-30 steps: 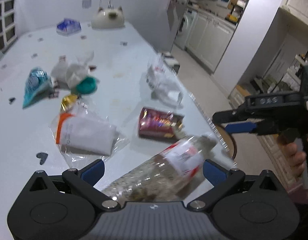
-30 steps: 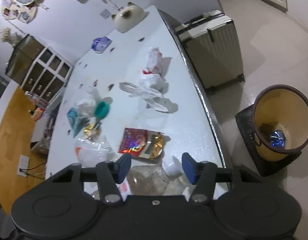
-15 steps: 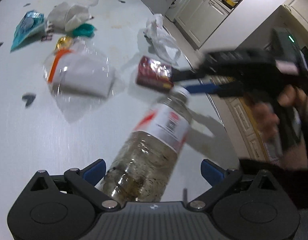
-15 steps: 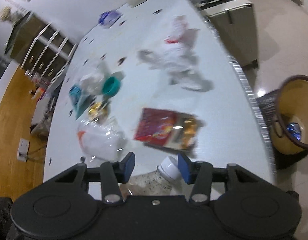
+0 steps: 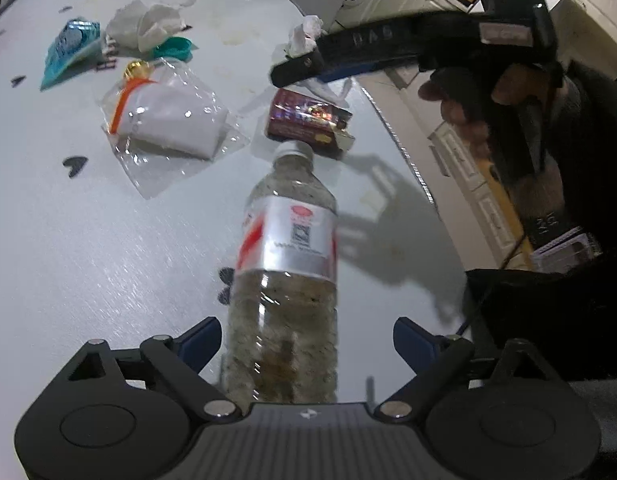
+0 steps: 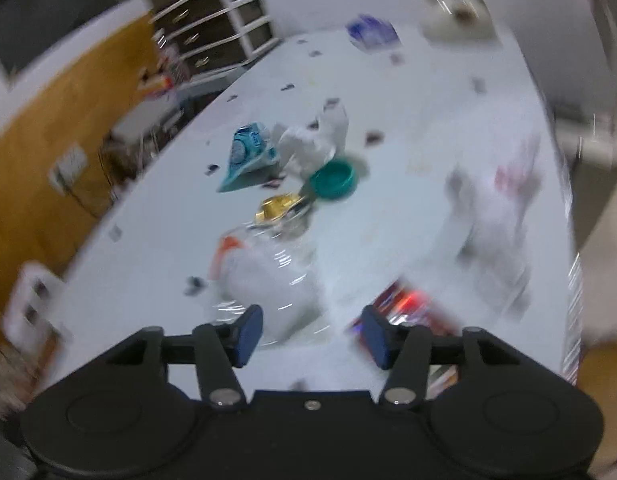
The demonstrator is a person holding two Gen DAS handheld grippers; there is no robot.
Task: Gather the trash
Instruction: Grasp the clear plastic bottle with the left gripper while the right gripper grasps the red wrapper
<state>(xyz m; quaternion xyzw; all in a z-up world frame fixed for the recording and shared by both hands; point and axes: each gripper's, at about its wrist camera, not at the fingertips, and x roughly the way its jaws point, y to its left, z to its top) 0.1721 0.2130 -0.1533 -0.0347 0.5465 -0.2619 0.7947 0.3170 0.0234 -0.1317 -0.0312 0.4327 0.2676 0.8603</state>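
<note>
Since the earlier frame the right gripper (image 6: 311,338) has let go of the bottle (image 5: 286,248) cap and swung away, jaws just opening, empty. Bottle lies mid-frame on the worktop (image 5: 88,248), between the left gripper (image 5: 306,342)'s wide-apart, just-narrowing jaws, ungrasped; likely picked up next.

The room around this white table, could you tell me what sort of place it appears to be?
Probably a home kitchen or dining area: white panelled cabinets beside the table, a white shelf unit by the wall, and household litter such as a plastic bottle.
</note>
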